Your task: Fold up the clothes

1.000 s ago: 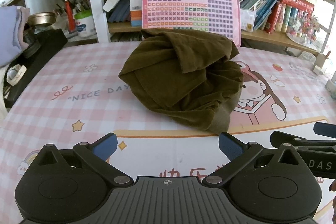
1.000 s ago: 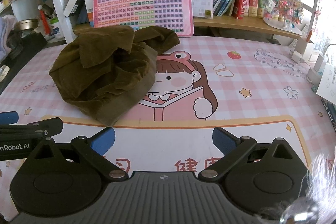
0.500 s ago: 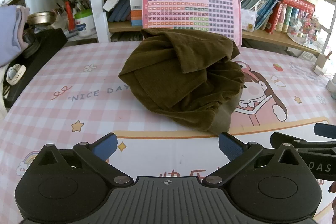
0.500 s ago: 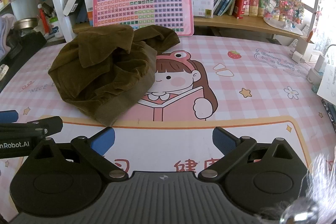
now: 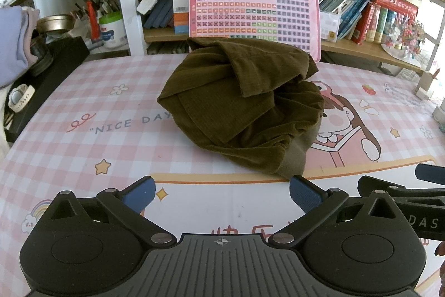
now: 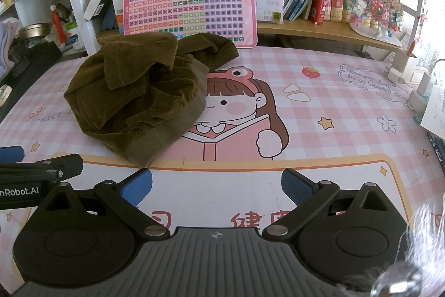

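A: left gripper (image 5: 221, 192) — matte black ribbed plastic housing, two round discs, silver pivot screws, blue textured pads (image 5: 140, 193).
B: right gripper (image 6: 217, 185) identical. White "nRobot.AI" lettering on the side.

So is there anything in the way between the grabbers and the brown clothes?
Nothing visible. Only bare pink table mat lies between the open left gripper and the crumpled brown garment, and likewise for the open right gripper.
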`<state>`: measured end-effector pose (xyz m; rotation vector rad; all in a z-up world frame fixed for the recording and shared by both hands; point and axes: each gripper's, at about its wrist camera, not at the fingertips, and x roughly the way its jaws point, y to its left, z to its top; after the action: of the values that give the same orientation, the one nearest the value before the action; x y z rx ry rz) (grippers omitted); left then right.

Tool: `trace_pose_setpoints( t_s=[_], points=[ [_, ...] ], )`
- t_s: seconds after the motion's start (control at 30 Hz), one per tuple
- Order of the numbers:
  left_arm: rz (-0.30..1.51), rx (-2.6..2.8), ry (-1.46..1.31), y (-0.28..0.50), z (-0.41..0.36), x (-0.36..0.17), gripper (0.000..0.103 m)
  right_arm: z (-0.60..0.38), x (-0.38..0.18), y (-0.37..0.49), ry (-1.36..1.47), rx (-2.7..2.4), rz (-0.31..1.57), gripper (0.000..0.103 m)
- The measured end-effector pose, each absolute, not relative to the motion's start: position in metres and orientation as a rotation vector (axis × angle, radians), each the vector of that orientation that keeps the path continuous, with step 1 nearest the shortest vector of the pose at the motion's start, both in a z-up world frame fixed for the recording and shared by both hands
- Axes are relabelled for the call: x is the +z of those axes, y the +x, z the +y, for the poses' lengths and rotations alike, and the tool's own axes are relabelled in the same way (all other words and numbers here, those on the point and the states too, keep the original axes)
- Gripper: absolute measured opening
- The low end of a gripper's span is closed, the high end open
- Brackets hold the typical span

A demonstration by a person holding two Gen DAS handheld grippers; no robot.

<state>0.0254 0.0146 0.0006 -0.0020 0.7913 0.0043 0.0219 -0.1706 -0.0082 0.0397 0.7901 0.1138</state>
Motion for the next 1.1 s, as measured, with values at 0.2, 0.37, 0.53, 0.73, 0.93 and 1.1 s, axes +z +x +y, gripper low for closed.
trace_pose_setpoints(
  t_s=[0.2, 0.37, 0.53, 0.73, 0.93, 1.1],
  points=[
    [0.789, 0.002, -0.008, 0.0241, 0.0150, 0.0012, 0.103, -0.1712, -0.0081, 0.0216, 0.039, 0.114, 0.790, 0.100],
    [0.792, 0.003, -0.007, 0.0242, 0.0149, 0.0018, 0.103, -0.1714, -0.0082, 0.0212, 0.039, 0.114, 0.791, 0.100],
    [0.800, 0.006, -0.006, 0.0241, 0.0142, 0.0014, 0.103, -0.1710, -0.0077, 0.0200, 0.039, 0.114, 0.791, 0.100],
    [0.801, 0.001, -0.007, 0.0231, 0.0138, 0.0009, 0.103, -0.1713, -0.0080, 0.0183, 0.043, 0.111, 0.795, 0.100],
    [0.799, -0.006, -0.004, 0.0217, 0.0132, 0.0008, 0.103, -0.1717, -0.0096, 0.0168, 0.045, 0.104, 0.801, 0.100],
    [0.792, -0.018, -0.009, 0.0197, 0.0139, 0.0013, 0.103, -0.1711, -0.0104, 0.0161, 0.044, 0.099, 0.805, 0.100]
  ],
)
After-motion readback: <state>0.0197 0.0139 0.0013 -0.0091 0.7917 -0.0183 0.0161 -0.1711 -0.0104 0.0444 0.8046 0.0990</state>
